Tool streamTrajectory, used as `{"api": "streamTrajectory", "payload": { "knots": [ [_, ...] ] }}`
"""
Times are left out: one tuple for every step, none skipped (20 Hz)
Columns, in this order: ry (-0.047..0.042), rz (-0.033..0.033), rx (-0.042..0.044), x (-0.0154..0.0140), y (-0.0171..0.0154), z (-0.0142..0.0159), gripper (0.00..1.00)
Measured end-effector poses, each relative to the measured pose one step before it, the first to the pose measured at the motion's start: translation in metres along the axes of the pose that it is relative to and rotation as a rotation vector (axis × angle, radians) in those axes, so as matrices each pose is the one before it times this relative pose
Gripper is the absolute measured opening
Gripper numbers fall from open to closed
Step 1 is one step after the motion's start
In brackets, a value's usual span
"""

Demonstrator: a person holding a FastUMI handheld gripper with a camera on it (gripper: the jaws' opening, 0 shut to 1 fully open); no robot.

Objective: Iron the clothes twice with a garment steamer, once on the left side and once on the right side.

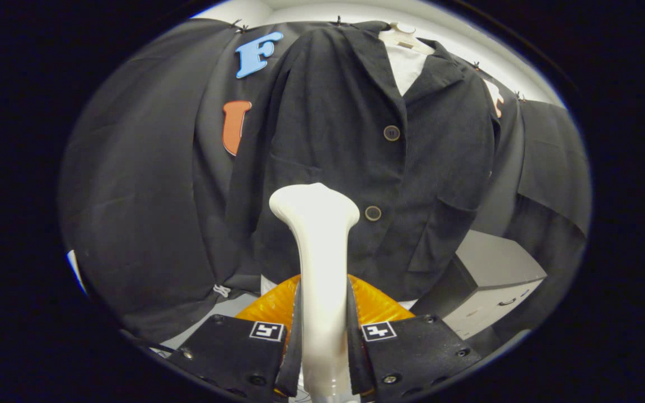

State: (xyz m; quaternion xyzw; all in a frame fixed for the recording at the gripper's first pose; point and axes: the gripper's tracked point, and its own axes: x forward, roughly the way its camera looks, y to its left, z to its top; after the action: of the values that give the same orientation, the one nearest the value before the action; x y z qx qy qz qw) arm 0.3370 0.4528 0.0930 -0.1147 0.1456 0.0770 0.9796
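Clamped between both fingers of my claw (322, 336), the garment steamer (318, 252) points its head at the dark jacket (356, 157), which hangs from a hanger (403, 36) on the booth wall. Its head lies beside the lower button (373, 213). I judge a pass is under way; next I must sweep along one front panel.

gripper (322, 336) upright, fingers seemingly clamped on steamer (317, 235)

We see black cloth (149, 184) draping the booth's wall, a white wall (468, 33) above that cloth, and a grey drawer cabinet (496, 280) low beside the cloth.
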Motion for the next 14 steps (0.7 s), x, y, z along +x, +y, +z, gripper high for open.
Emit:
{"api": "streamTrajectory", "payload": {
  "knots": [
    [0.00515, 0.00095, 0.00101, 0.0008, 0.00015, -0.00505, 0.37],
    [0.0135, 0.00675, 0.008, 0.00143, 0.00058, -0.00694, 0.37],
    [0.01219, 0.00657, 0.00344, 0.00362, 0.00282, -0.00752, 0.37],
    [0.00756, 0.00006, -0.00051, 0.00198, 0.00044, -0.00714, 0.37],
    [0.00742, 0.00091, -0.00549, 0.00256, -0.00008, -0.00604, 0.37],
    [0.00637, 0.00371, 0.00372, 0.00295, -0.00011, -0.00421, 0.37],
    [0.00705, 0.00547, 0.00866, 0.00443, -0.00024, -0.00328, 0.37],
    [0.01107, 0.0007, 0.00056, 0.00239, -0.00022, -0.00634, 0.37],
    [0.0083, 0.0019, -0.00443, 0.00205, 0.00116, -0.00935, 0.37],
    [0.00295, 0.00065, -0.00438, 0.00134, 0.00042, -0.00537, 0.37],
    [0.00604, 0.00217, -0.00252, 0.00237, 0.00068, -0.00389, 0.37],
    [0.00927, 0.00397, -0.00121, 0.00211, 0.00035, -0.0042, 0.37],
    [0.00567, 0.00181, 0.00028, 0.00264, -0.00037, -0.0051, 0.37],
    [0.0002, -0.00104, 0.00053, 0.00117, -0.00034, -0.00327, 0.37]
  ]
}}
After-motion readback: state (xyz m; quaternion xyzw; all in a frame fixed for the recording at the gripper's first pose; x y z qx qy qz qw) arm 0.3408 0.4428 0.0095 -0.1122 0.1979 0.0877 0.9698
